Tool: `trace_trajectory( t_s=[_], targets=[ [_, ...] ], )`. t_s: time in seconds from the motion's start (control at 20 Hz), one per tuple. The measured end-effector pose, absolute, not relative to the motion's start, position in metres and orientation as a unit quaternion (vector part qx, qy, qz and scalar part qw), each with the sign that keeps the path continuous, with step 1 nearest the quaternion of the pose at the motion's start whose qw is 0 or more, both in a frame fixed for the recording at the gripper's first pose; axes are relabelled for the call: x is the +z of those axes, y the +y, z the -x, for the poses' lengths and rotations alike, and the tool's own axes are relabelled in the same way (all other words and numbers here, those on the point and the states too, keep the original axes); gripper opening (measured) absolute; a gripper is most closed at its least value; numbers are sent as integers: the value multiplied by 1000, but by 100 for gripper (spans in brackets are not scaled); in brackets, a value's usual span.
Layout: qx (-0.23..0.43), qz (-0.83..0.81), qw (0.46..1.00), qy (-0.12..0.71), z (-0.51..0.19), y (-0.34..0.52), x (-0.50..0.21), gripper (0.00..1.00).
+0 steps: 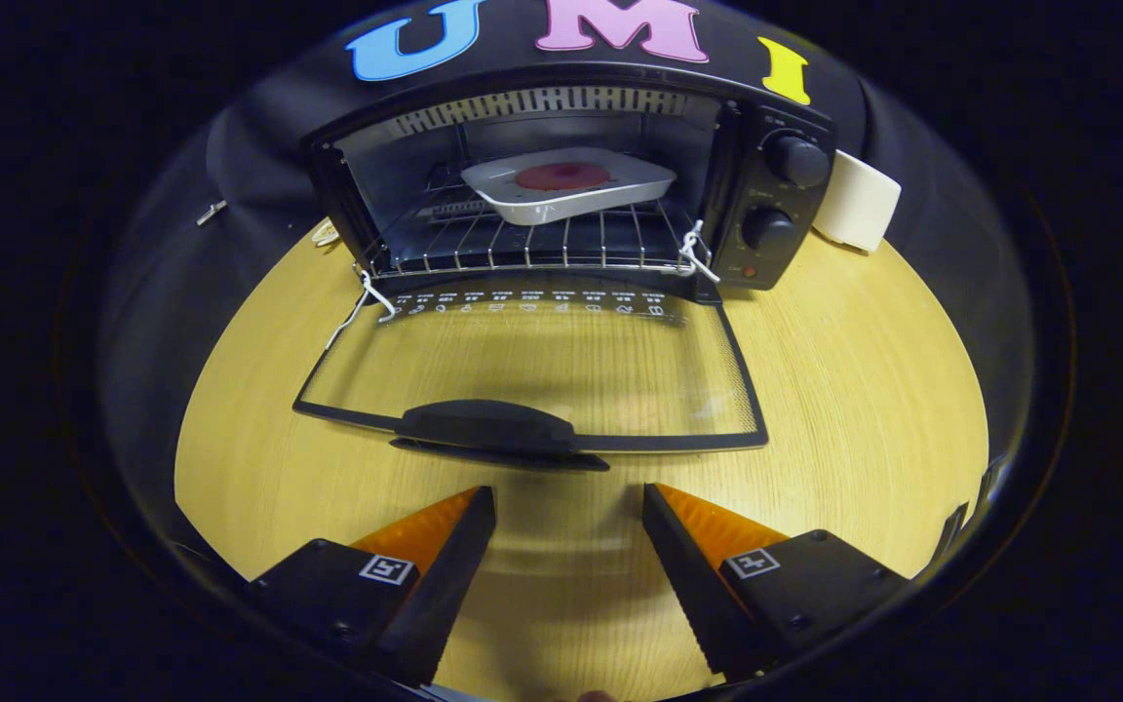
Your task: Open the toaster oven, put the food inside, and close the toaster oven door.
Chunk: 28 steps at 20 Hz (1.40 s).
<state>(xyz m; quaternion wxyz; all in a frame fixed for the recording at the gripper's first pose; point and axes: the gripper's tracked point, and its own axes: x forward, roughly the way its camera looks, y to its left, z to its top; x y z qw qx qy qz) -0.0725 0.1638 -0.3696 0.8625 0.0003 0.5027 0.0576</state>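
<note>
Woodgrain, pale and finely lined, covers the round table [864,390] on which a boxy black toaster oven [571,185] stands against the dark cloth wall. Its glass door [542,370] lies folded flat toward the gripper [569,502], a clear pane in a thin black frame with a smooth, curved black handle [488,429] along its near edge. Inside, on a wire rack [532,244] of thin metal bars, sits a shallow white tray [566,190] with rounded corners, holding a flat reddish disc of food [563,176]. Two round knobs [797,159] stud the panel beside the cavity. A cream cylindrical object [859,200] rests just past the oven's knob side. The gripper's wedge-shaped fingers, ridged on their inner faces, are spread apart and hold nothing, just short of the handle.
</note>
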Motion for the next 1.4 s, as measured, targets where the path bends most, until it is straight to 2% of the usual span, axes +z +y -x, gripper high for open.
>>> trace_trajectory(
  t_s=[0.2,0.6,0.9,1.4],
  targets=[
    [49,-12,866,497,60,170,-372,100],
    [75,5,876,477,55,170,-361,100],
    [115,12,911,395,42,175,-285,100],
    [69,-41,970,231,-43,120,-144,100]
  ],
)
